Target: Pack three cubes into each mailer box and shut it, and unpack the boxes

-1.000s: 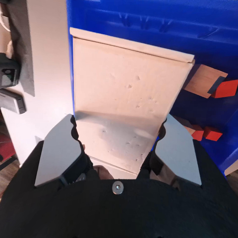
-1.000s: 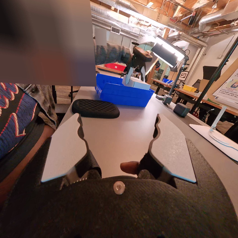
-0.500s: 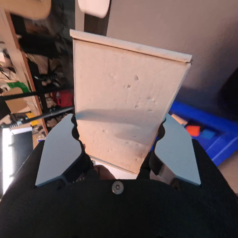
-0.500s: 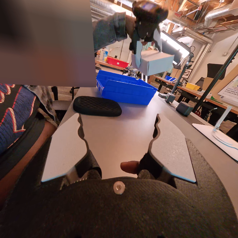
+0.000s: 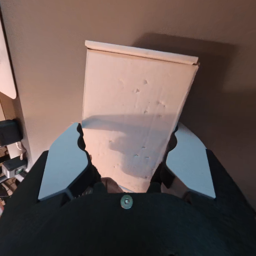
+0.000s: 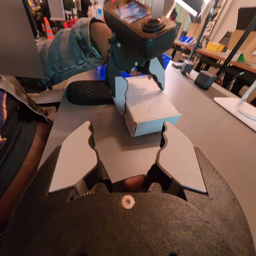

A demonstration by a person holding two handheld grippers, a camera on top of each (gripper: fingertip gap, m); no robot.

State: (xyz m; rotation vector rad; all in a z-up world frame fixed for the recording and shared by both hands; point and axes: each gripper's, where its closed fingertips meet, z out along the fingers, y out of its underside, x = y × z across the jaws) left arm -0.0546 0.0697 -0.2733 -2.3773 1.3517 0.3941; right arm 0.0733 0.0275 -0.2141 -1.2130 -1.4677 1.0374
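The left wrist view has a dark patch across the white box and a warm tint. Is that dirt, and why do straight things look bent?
Left wrist view: the patch on the mailer box is a cast shadow, not dirt, under warm orange-tinted light; another shadow falls on the table behind it. Right wrist view: cooler light, the table edge bowed by the wide-angle lens, the background soft.
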